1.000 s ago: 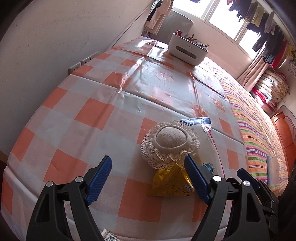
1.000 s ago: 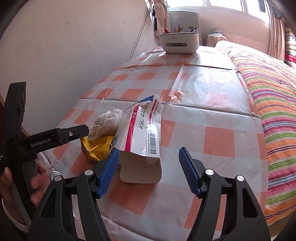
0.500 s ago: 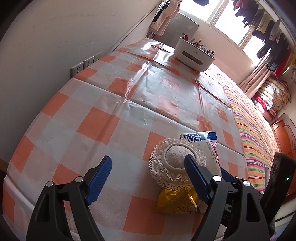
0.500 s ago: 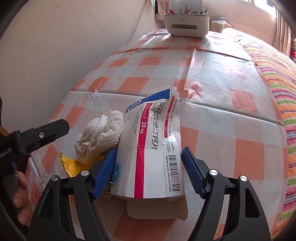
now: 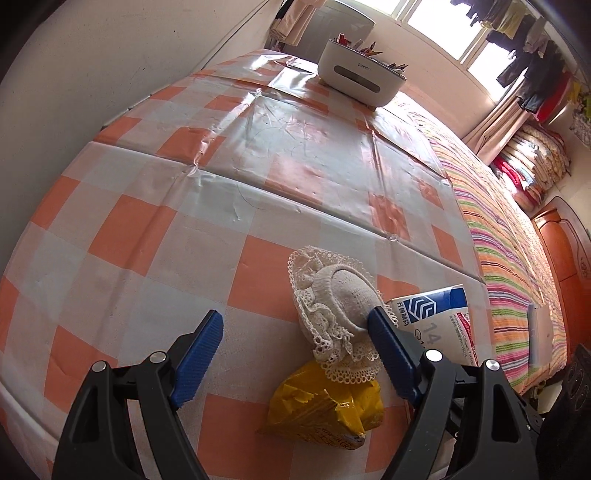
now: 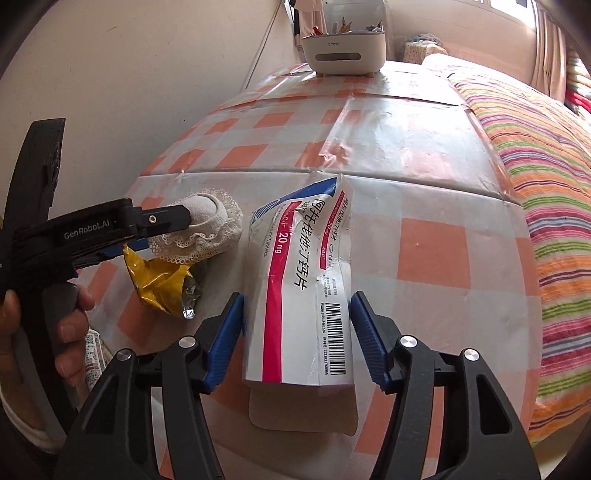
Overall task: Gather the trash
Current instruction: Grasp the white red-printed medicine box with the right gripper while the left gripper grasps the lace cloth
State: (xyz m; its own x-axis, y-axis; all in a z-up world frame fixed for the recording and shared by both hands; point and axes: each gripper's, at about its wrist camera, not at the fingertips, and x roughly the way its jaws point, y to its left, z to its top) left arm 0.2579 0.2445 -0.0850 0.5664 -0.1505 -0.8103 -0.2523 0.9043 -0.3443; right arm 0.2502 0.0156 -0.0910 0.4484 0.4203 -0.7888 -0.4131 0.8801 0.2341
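On the checked tablecloth, trash is being straddled by both grippers.
Left view: left gripper gapes, one pad against the lace cover. Right view: right gripper, jaws just narrowed, brackets the medicine box unpressed; closing is needed next.

A white wall stands beside the checked table — sunny windows shine over a striped bed.
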